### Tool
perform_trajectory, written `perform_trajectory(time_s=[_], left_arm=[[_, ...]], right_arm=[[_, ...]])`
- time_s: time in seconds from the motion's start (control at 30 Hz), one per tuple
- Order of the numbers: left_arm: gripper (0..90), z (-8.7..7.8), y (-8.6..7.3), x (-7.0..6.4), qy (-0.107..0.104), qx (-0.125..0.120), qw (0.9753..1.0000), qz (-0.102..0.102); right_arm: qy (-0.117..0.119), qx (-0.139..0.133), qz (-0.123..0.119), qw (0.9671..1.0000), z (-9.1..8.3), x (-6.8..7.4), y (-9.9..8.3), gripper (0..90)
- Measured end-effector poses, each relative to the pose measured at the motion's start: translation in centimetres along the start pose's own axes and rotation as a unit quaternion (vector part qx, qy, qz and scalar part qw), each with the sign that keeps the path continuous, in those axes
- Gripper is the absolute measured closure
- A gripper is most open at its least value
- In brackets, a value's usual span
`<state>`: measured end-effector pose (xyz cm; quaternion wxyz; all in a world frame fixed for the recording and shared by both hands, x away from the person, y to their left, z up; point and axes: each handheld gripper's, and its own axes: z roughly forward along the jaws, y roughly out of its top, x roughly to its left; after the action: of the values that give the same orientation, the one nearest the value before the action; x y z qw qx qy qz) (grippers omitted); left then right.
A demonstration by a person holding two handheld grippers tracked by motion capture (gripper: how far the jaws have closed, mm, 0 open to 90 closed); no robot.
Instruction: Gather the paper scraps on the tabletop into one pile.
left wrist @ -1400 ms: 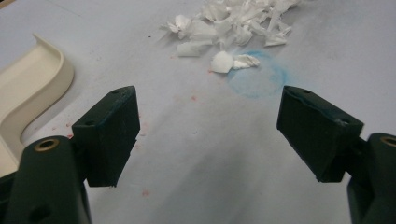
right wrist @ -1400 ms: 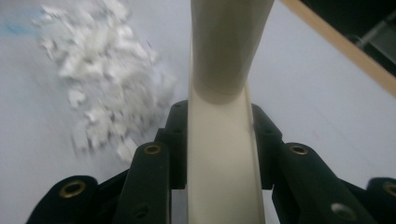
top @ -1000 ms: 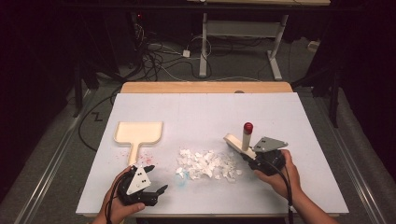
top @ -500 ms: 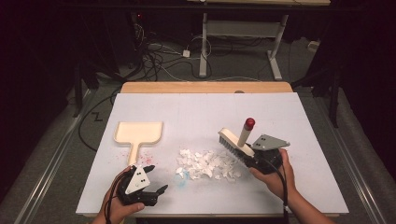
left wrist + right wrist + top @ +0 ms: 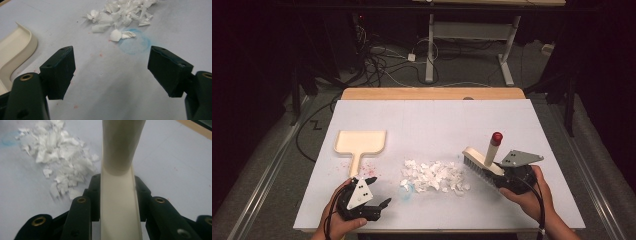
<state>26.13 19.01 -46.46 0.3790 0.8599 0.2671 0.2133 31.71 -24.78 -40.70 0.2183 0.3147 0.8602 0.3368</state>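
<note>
A pile of white paper scraps (image 5: 432,176) (image 5: 125,13) (image 5: 57,150) lies mid-table. A cream dustpan (image 5: 360,144) (image 5: 13,53) lies to its left, handle toward me. My right gripper (image 5: 504,176) (image 5: 116,192) is shut on the back of a cream brush (image 5: 482,161) (image 5: 117,195) with a red-tipped handle (image 5: 496,137); the bristles rest on the table at the pile's right edge. My left gripper (image 5: 379,206) (image 5: 111,72) sits low near the front edge, open and holding nothing, just below the dustpan's handle.
The white board (image 5: 432,120) covers a wooden table (image 5: 432,93). A faint blue ring (image 5: 133,45) and red specks (image 5: 369,170) mark the surface. Cables (image 5: 387,65) and table legs (image 5: 507,50) stand on the floor beyond.
The right gripper has swung the brush left toward the scraps and lowered it, then drawn back slightly right. The left gripper has stayed put.
</note>
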Motion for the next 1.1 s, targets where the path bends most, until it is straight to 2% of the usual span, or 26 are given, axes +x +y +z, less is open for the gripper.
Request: perform_trajectory(time_s=[0.07, 0.13, 0.27, 0.37, 0.43, 0.47, 0.5, 0.53, 0.6, 0.67, 0.7, 0.77, 0.8, 0.87, 0.9, 0.93, 0.97, 1.03, 1.1], left_arm=[[21.3, 0.0, 0.0, 0.0, -0.001, -0.001, 1.0000, 0.000], [21.3, 0.0, 0.0, 0.0, -0.001, -0.001, 1.0000, 0.000], [21.2, -0.1, 0.0, 0.0, 0.004, -0.005, 1.0000, -0.002], [21.0, 0.0, 0.0, 0.2, 0.015, -0.006, 0.9998, -0.011], [21.0, 0.0, 0.0, 0.4, 0.015, -0.006, 0.9997, -0.016], [21.0, 0.0, 0.0, 0.4, 0.016, -0.005, 0.9997, -0.017], [21.0, 0.0, 0.0, 0.4, 0.017, -0.006, 0.9997, -0.016], [21.1, 0.0, -0.1, 0.4, 0.016, -0.007, 0.9997, -0.017], [21.0, 0.0, -0.1, 0.4, 0.015, -0.008, 0.9997, -0.018], [21.1, -0.1, -0.1, 0.5, 0.016, -0.007, 0.9997, -0.018], [21.1, -0.1, -0.1, 0.5, 0.016, -0.008, 0.9997, -0.019], [21.1, -0.2, -0.2, 0.6, 0.017, -0.009, 0.9996, -0.021], [21.1, -0.2, -0.2, 0.6, 0.018, -0.010, 0.9995, -0.022], [21.0, -0.4, -0.2, 0.8, 0.021, -0.014, 0.9993, -0.028], [21.0, -0.4, -0.2, 0.8, 0.021, -0.014, 0.9993, -0.028], [21.0, -0.4, -0.2, 0.9, 0.023, -0.015, 0.9992, -0.030], [20.6, -0.5, -0.3, 1.0, 0.025, -0.015, 0.9990, -0.032], [20.6, -0.6, -0.3, 1.1, 0.029, -0.019, 0.9987, -0.037], [19.5, -0.8, -0.4, 1.3, 0.035, -0.022, 0.9984, -0.038]], right_arm=[[0.000, 0.013, -0.011, 0.9999, 0.2, 0.3, -0.2, 67.6], [0.009, 0.017, -0.008, 0.9998, 0.4, 0.8, -0.1, 67.6], [0.010, 0.018, -0.017, 0.9996, 1.0, 2.0, 0.2, 67.7], [0.014, 0.014, -0.023, 0.9995, 1.5, 3.1, 0.7, 67.6], [0.024, 0.012, -0.028, 0.9992, 2.0, 3.7, 1.2, 67.7], [0.021, 0.004, -0.031, 0.9993, 2.5, 4.4, 1.6, 67.7], [0.021, 0.004, -0.031, 0.9993, 2.5, 4.4, 1.6, 67.6], [0.033, -0.006, -0.033, 0.9989, 3.0, 5.0, 2.1, 67.6], [0.037, -0.006, -0.037, 0.9986, 3.1, 5.2, 2.3, 67.6], [0.030, -0.014, -0.039, 0.9987, 3.3, 5.6, 2.6, 67.7], [0.020, -0.025, -0.041, 0.9987, 3.2, 5.5, 2.7, 67.6], [0.019, -0.042, -0.033, 0.9984, 2.9, 5.1, 2.8, 67.6], [0.019, -0.042, -0.033, 0.9984, 2.9, 5.1, 2.8, 67.6], [0.012, -0.072, -0.025, 0.9970, 1.9, 4.5, 3.2, 67.6], [0.012, -0.072, -0.025, 0.9970, 1.9, 4.5, 3.2, 67.6], [0.010, -0.083, -0.029, 0.9961, 1.5, 4.3, 3.5, 67.6], [0.014, -0.102, -0.024, 0.9944, 0.9, 4.3, 4.1, 67.7], [0.019, -0.107, -0.023, 0.9938, 0.8, 4.3, 4.4, 67.6], [0.040, -0.115, -0.023, 0.9924, 0.8, 4.9, 5.1, 67.6]])
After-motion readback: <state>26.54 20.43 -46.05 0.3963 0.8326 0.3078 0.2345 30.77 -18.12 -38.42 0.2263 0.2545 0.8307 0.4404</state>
